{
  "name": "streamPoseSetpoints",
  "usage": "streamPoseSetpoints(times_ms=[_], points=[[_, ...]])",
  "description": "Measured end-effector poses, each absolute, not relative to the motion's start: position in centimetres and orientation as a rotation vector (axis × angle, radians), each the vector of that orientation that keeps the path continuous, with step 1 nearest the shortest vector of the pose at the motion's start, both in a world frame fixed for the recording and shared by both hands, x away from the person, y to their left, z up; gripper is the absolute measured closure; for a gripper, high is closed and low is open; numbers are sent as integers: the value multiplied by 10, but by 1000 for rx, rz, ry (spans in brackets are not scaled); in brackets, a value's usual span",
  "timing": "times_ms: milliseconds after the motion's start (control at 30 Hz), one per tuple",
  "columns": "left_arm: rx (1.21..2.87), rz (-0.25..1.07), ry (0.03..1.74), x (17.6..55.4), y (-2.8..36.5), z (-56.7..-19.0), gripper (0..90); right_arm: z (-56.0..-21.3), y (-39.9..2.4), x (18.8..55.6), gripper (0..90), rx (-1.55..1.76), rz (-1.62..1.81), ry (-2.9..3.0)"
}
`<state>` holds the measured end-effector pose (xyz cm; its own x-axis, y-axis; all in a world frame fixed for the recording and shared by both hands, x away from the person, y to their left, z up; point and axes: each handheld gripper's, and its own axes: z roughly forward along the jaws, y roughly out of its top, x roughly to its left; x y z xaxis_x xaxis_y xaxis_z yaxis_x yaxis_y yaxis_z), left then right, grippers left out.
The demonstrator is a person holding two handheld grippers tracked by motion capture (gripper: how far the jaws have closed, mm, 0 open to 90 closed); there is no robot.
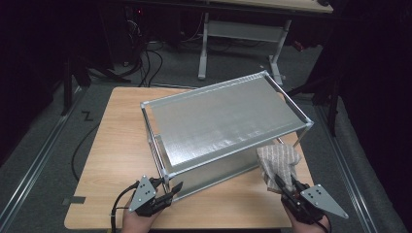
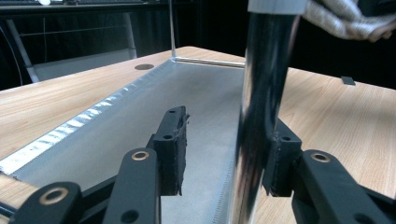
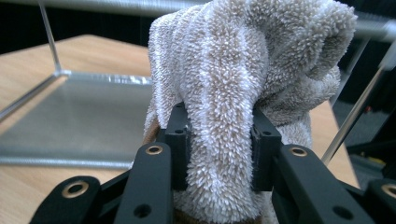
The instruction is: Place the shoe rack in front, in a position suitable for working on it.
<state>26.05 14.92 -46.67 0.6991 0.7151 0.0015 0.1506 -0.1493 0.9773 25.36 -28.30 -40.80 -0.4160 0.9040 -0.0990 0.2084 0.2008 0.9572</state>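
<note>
On the light wooden table (image 1: 116, 145) stands a two-tier metal shelf rack (image 1: 223, 121), set at a slant, its bare top sheet catching the room's light and its lower sheet lying close above the wood. At the rack's near right corner, the right gripper (image 1: 281, 183) holds a beige terry towel (image 1: 278, 162) bunched up and raised beside the top shelf's edge. From the right gripper view the towel (image 3: 233, 93) bulges between the two black pads, which press into its pile from both sides, so the grip is firm; the loose folds flop over the jaws, and the lower shelf (image 3: 79, 112) lies behind. Held bunched and high like this, the cloth looks ready to be brought onto the top sheet, most likely to wipe it.

Down at the rack's near left corner sits the left gripper (image 1: 176, 188), its hand low at the table's edge. From the left gripper view its jaws stand apart around the shiny upright corner post (image 2: 261, 107): the right pad lies against or just beside the post, the left pad well clear of it, so nothing is clamped. That placement suggests a hand meant to steady the rack while the other works, though for now the post is only loosely bracketed.
</note>
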Motion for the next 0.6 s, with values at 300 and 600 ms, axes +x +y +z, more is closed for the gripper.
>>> streamPoseSetpoints(times_ms=[300,600], points=[[1670,574,723,254,150,-468,574,-374,-278,257,679,965,1350,1699],[1664,593,726,247,155,-468,575,-339,-240,306,678,899,1378,1722]])
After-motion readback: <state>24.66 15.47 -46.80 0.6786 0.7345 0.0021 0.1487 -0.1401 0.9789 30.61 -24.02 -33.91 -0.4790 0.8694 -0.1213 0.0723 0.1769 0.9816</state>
